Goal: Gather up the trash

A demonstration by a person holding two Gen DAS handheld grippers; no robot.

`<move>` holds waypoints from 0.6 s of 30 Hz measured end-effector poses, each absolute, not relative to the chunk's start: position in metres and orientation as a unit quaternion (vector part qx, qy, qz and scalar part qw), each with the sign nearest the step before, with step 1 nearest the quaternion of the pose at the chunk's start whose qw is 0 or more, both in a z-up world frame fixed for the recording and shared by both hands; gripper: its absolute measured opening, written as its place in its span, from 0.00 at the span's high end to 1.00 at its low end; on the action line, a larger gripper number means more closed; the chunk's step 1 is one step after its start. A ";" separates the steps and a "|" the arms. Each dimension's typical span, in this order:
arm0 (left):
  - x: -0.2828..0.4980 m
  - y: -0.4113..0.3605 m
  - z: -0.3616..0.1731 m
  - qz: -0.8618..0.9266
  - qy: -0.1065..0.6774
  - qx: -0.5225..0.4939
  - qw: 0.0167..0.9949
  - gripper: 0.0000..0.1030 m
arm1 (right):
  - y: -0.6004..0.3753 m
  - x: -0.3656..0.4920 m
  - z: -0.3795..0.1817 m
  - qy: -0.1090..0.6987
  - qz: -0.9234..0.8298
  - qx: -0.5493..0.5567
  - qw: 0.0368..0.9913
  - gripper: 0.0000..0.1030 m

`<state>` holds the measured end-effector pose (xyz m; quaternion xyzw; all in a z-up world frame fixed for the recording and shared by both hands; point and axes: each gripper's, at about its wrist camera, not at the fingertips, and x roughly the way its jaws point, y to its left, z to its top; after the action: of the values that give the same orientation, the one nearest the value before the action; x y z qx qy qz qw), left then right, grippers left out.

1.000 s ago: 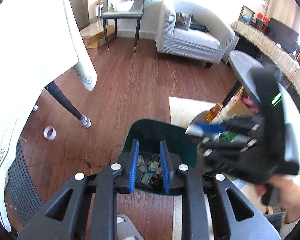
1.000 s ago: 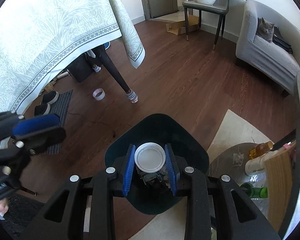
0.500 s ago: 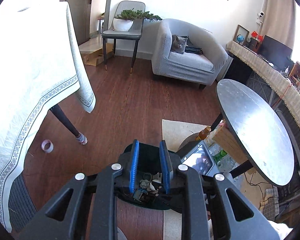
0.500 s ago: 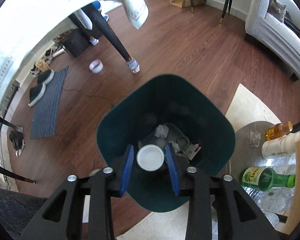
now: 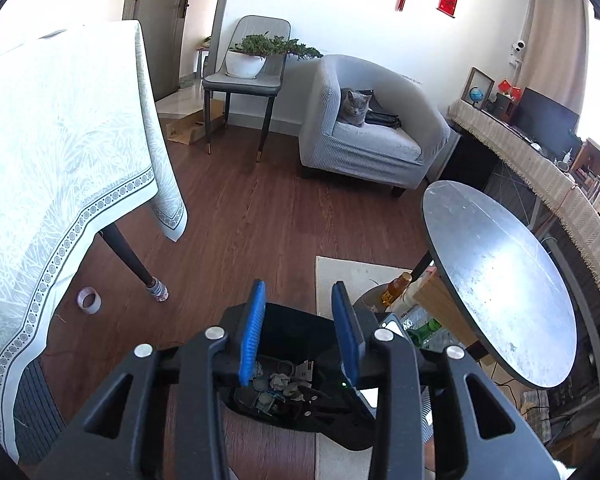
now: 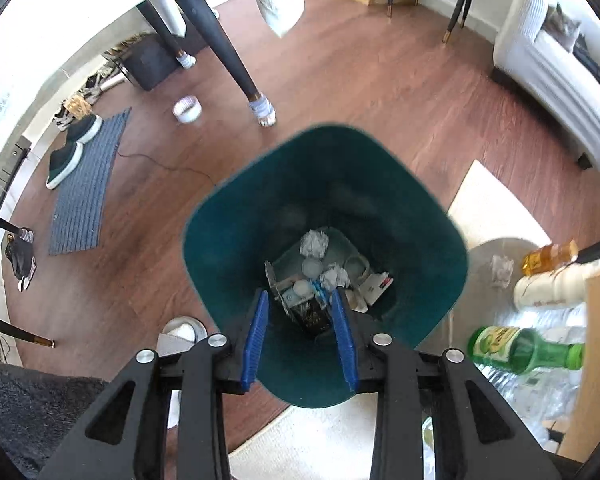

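The white lid I had a second ago is gone from my right gripper (image 6: 300, 334), now part-open and empty over the bin (image 6: 228, 216), lid somewhere in the trash (image 6: 324, 272); left gripper (image 5: 300, 334) just opened, empty too.

Right gripper (image 6: 300, 338) is pointing down into the teal trash bin (image 6: 228, 240), blue pads apart with nothing between them; the jaws just closed in a touch. At the bin's bottom: crumpled paper balls (image 6: 314, 243), white caps and a black carton (image 6: 312, 318). A green bottle (image 6: 524, 350) lies just off the bin's right side, and a tape roll (image 6: 187, 109) sits on the wood floor (image 6: 380, 80) by a table leg.
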<state>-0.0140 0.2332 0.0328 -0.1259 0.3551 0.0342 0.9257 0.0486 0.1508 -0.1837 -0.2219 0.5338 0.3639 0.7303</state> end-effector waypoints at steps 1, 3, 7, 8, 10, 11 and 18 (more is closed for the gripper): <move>-0.013 0.232 0.034 0.034 0.354 -0.126 0.926 0.64 | 0.149 0.048 -0.175 0.524 0.365 -0.220 0.737 0.68; -0.014 0.230 0.037 0.032 0.347 -0.128 0.929 0.62 | 0.142 0.046 -0.150 0.501 0.369 -0.206 0.755 0.68; -0.016 0.219 0.050 0.040 0.323 -0.101 0.940 0.54 | 0.118 0.047 -0.103 0.453 0.363 -0.183 0.793 0.68; -0.016 0.214 0.052 0.040 0.318 -0.092 0.943 0.53 | 0.112 0.048 -0.093 0.444 0.361 -0.177 0.801 0.68; -0.015 0.206 0.056 0.036 0.313 -0.082 0.946 0.51 | 0.094 0.050 -0.072 0.425 0.355 -0.161 0.817 0.68; -0.014 0.202 0.057 0.035 0.311 -0.079 0.947 0.47 | 0.083 0.051 -0.062 0.416 0.350 -0.154 0.825 0.68; -0.011 0.171 0.060 0.030 0.294 -0.054 0.954 0.23 | 0.009 0.061 -0.019 0.380 0.314 -0.105 0.864 0.67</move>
<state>-0.0107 0.1709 0.0603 -0.0539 0.2944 0.0295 0.9537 0.0614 0.0093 -0.0192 -0.1051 0.3797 0.3140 0.8638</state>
